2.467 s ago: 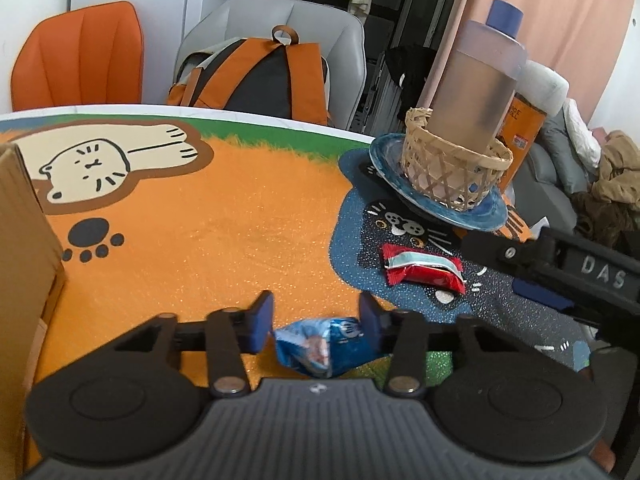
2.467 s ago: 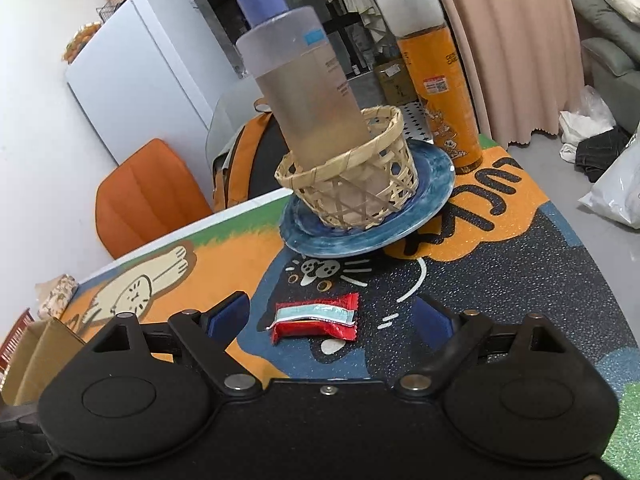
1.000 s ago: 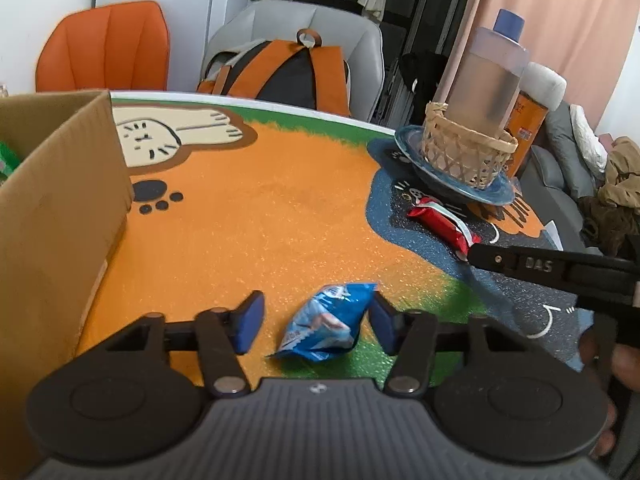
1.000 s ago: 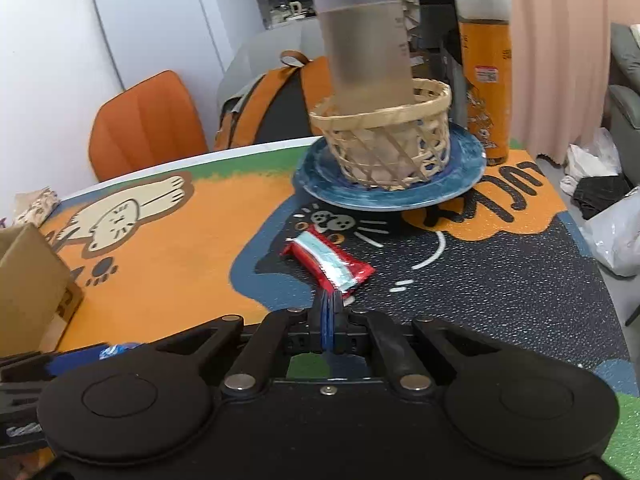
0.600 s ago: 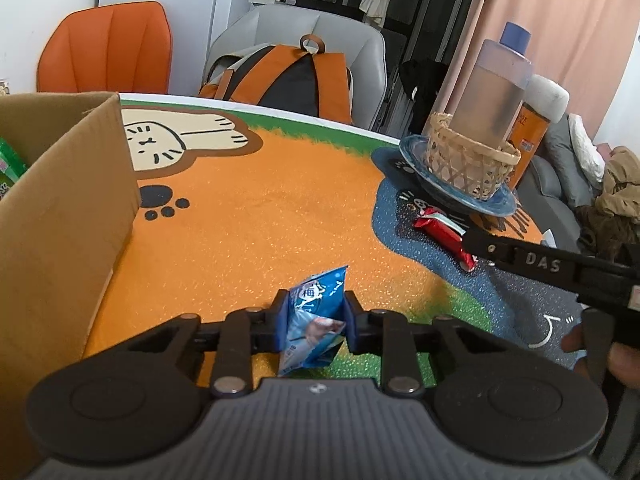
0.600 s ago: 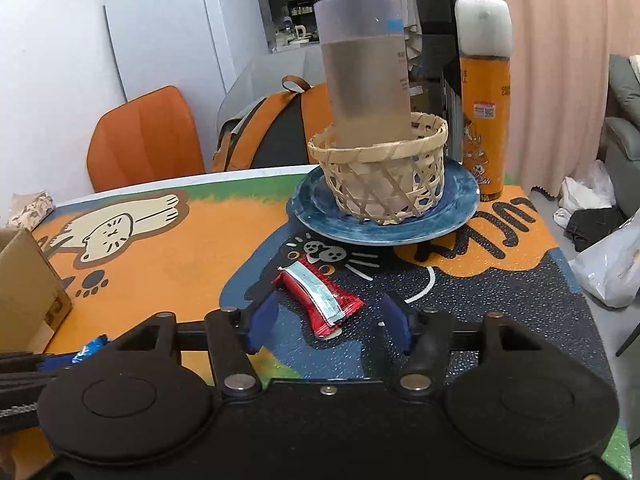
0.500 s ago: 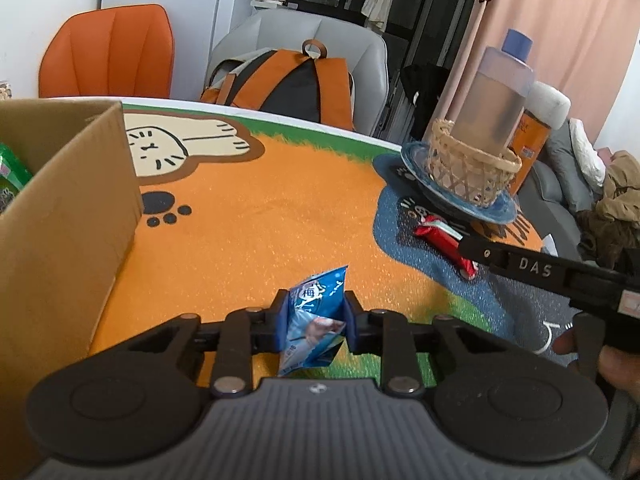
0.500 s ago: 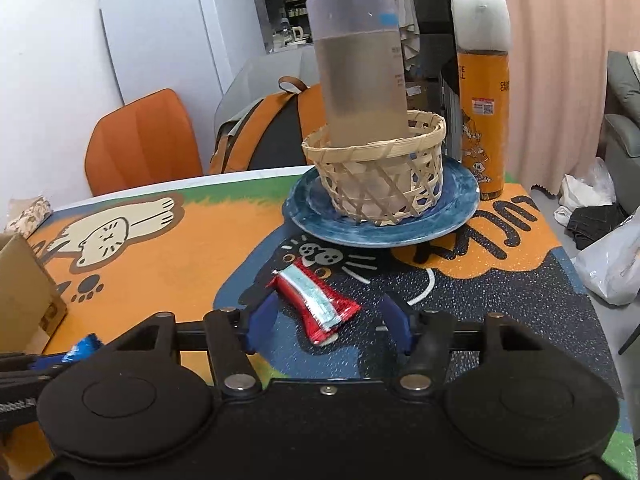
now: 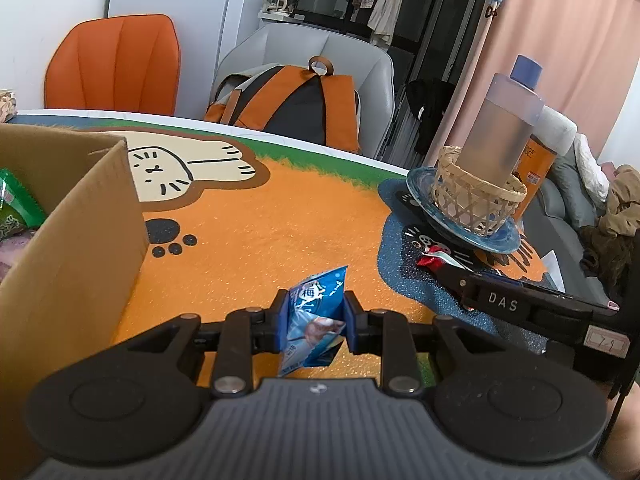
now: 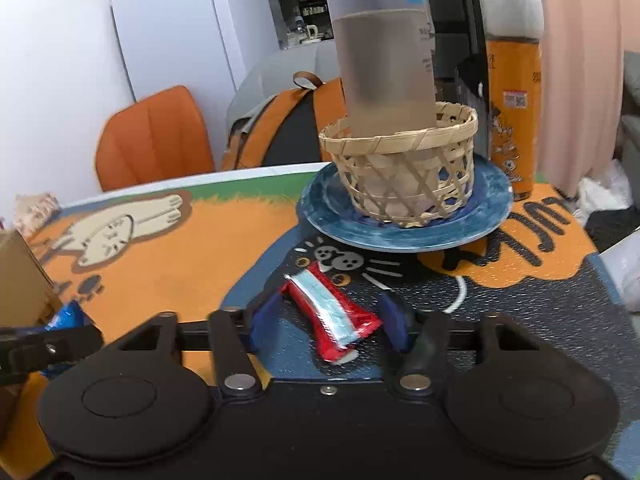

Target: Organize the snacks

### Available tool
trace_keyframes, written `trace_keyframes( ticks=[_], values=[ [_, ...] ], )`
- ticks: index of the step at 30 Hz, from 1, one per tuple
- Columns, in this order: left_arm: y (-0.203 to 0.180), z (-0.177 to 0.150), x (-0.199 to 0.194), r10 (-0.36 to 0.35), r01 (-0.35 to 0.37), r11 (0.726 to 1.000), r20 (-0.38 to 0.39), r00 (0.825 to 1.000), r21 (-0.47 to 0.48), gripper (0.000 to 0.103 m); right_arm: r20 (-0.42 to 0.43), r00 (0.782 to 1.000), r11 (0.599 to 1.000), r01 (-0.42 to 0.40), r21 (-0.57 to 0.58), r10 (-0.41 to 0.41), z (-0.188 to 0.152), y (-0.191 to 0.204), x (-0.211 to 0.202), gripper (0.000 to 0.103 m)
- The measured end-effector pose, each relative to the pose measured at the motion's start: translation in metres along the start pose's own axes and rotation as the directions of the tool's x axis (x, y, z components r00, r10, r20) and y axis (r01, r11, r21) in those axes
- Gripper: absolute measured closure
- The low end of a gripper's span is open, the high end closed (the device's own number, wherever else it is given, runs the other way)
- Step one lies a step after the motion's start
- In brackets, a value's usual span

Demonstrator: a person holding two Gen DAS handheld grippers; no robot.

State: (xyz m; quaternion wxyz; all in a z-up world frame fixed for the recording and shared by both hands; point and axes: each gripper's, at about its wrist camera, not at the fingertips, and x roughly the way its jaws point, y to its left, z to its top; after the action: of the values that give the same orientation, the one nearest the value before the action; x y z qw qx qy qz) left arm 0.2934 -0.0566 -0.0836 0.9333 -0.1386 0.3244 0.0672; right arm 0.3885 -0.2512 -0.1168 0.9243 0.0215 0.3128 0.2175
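Pinching the blue packet (image 9: 316, 316) clear of the mat, the left gripper (image 9: 314, 316) had just clamped shut; the right gripper (image 10: 326, 320) was closing around the red bar (image 10: 332, 316), pads not yet touching. The cardboard box (image 9: 80, 216) waited beyond.

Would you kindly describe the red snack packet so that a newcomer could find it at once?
Start at the blue plate carrying the wicker basket with the tall bottle. Just in front of it, on the dark cat patch of the mat, lies the red snack packet, between the right tool's closing jaws. Its pale blue centre stripe distinguishes it from the blue packet gripped by the left tool.
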Motion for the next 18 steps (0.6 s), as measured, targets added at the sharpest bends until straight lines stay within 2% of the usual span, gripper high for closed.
trace_keyframes(
  ticks=[2,8,9,18],
  values=[
    [0.0,0.0,-0.003,0.001,-0.001,1.0,0.002,1.0,0.0,0.077,-0.025,1.0,1.0,0.003,-0.007,-0.003,0.001,0.002,-0.005,0.072],
    [0.0,0.001,-0.02,-0.009,0.009,1.0,0.02,1.0,0.004,0.077,-0.049,0.999,1.0,-0.025,-0.009,0.024,-0.004,0.007,-0.019,0.076],
    [0.0,0.001,-0.024,-0.013,0.013,1.0,0.025,1.0,0.004,0.077,-0.046,0.999,1.0,-0.026,-0.014,0.026,-0.005,0.009,-0.023,0.084],
    [0.009,0.01,-0.069,-0.028,0.029,1.0,0.082,0.996,-0.012,0.077,-0.025,0.996,0.996,-0.087,-0.029,0.086,-0.003,0.032,-0.044,0.087]
  ],
)
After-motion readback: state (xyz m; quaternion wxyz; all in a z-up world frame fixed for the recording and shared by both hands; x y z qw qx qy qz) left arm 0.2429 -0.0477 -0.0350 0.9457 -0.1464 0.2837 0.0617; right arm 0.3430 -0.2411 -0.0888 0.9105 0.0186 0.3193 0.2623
